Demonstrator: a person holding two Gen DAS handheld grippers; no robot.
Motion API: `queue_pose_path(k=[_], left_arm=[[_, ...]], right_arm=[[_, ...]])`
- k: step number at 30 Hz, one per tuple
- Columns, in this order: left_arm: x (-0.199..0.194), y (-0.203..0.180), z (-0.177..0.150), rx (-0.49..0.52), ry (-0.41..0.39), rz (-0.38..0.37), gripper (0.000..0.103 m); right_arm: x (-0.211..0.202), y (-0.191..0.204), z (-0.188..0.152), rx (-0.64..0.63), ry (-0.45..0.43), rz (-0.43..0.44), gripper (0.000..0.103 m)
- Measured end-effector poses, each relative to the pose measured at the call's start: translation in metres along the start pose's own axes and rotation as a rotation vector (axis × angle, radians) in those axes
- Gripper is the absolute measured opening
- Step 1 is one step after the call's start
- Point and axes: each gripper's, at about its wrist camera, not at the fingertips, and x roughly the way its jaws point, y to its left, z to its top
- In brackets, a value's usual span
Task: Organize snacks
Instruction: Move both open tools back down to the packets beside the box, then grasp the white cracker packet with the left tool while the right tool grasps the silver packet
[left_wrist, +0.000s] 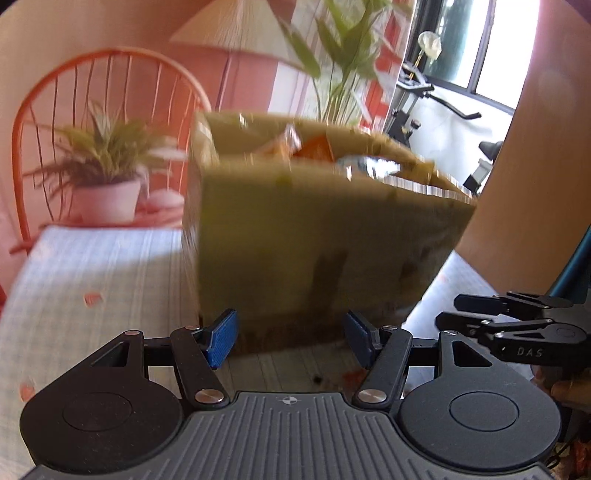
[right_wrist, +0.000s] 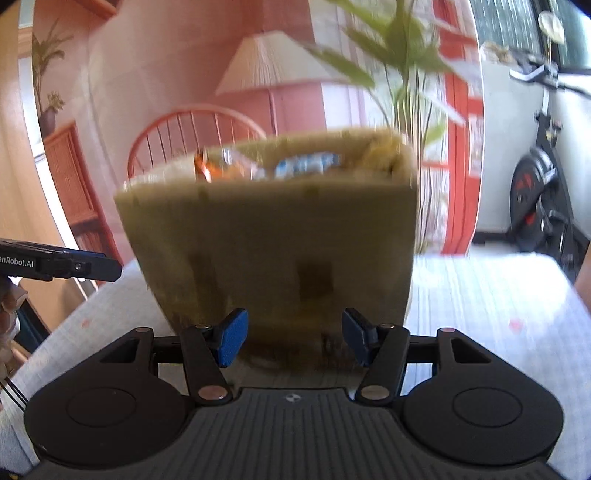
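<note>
An olive-green fabric storage box (left_wrist: 317, 240) stands on the table, close in front of both cameras; it also fills the middle of the right wrist view (right_wrist: 280, 240). Snack packets stick out of its top: orange ones (left_wrist: 314, 146) and a silvery-blue one (left_wrist: 369, 164), seen again in the right wrist view as orange (right_wrist: 207, 168) and blue-white (right_wrist: 306, 164). My left gripper (left_wrist: 290, 338) is open and empty, its blue pads just short of the box's base. My right gripper (right_wrist: 293, 338) is open and empty, likewise low before the box. Both views are blurred.
The table has a pale checked cloth (left_wrist: 92, 280) with small red spots. A potted plant (left_wrist: 103, 177) and an orange wire chair (left_wrist: 110, 74) stand behind at left. The right gripper shows at the left view's right edge (left_wrist: 517, 328). An exercise bike (right_wrist: 539, 192) stands at right.
</note>
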Motion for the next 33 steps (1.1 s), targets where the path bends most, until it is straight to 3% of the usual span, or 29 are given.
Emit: queue_pose_path(k=[12, 15, 23, 25, 27, 33], left_arm=[[0.02, -0.006, -0.044, -0.022, 0.026, 0.017, 0.066], [0.024, -0.006, -0.051, -0.03, 0.044, 0.025, 0.066], [0.029, -0.001, -0.064, -0.076, 0.072, 0.02, 0.066], [0.029, -0.002, -0.066, -0.074, 0.075, 0.022, 0.066], [0.028, -0.003, -0.067, -0.073, 0.076, 0.018, 0.066], [0.029, -0.008, -0.07, -0.058, 0.085, 0.001, 0.066]], right_arm=[[0.045, 0.024, -0.057, -0.084, 0.22, 0.008, 0.061], [0.052, 0.026, -0.064, -0.095, 0.25, -0.003, 0.07], [0.065, 0.021, -0.076, -0.099, 0.295, 0.001, 0.072], [0.064, 0.021, -0.077, -0.098, 0.292, 0.003, 0.071], [0.064, 0.021, -0.077, -0.1, 0.291, 0.012, 0.061], [0.058, 0.021, -0.076, -0.112, 0.254, 0.025, 0.054]])
